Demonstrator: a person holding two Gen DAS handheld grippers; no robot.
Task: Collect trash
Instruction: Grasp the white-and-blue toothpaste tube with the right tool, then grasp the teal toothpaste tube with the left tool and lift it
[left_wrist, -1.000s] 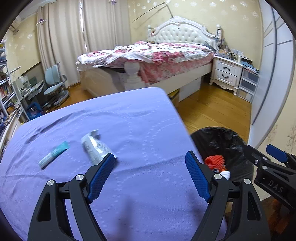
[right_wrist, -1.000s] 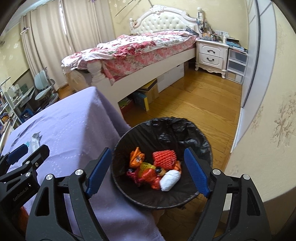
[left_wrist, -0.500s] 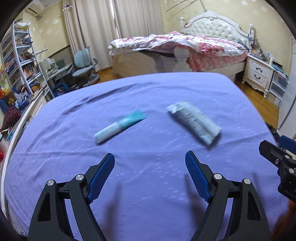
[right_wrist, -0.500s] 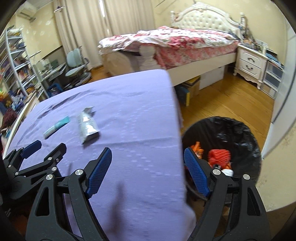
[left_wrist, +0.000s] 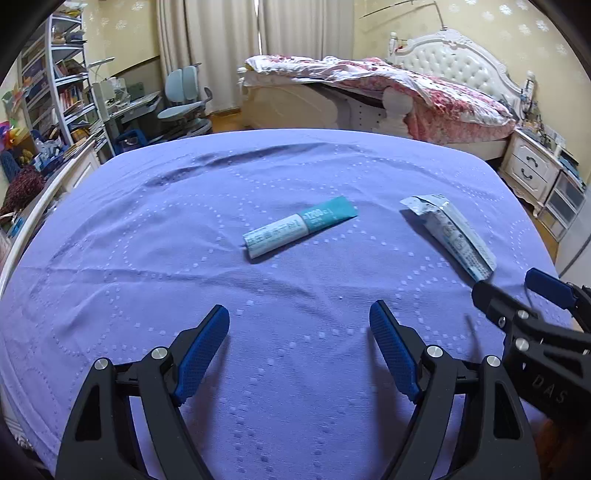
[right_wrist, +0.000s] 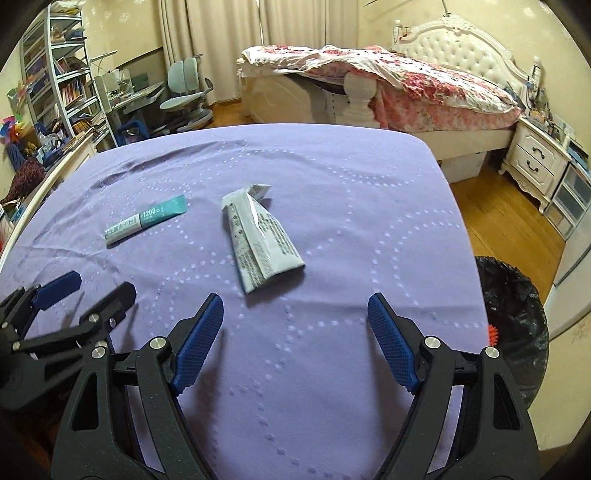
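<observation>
Two pieces of trash lie on the purple tablecloth (left_wrist: 155, 280): a teal and white tube (left_wrist: 300, 225) (right_wrist: 144, 219) and a crumpled pale wrapper (left_wrist: 448, 232) (right_wrist: 258, 242). My left gripper (left_wrist: 299, 332) hovers open over the cloth, nearer than the tube, with nothing between its fingers. My right gripper (right_wrist: 295, 321) is open too, just short of the wrapper's near end. Each gripper shows at the edge of the other's view: the right gripper (left_wrist: 517, 295) beside the wrapper, the left gripper (right_wrist: 88, 291) below the tube.
A black-lined trash bin (right_wrist: 517, 306) stands on the wooden floor off the table's right edge, with an orange item inside. Beyond the table are a bed (left_wrist: 388, 88), a nightstand (right_wrist: 535, 158), a desk chair (left_wrist: 184, 99) and shelves (left_wrist: 55, 85) at the left.
Both views swung left, from the bin and the table's right edge onto the tabletop. The tube and wrapper now lie ahead of the grippers; both stayed open.
</observation>
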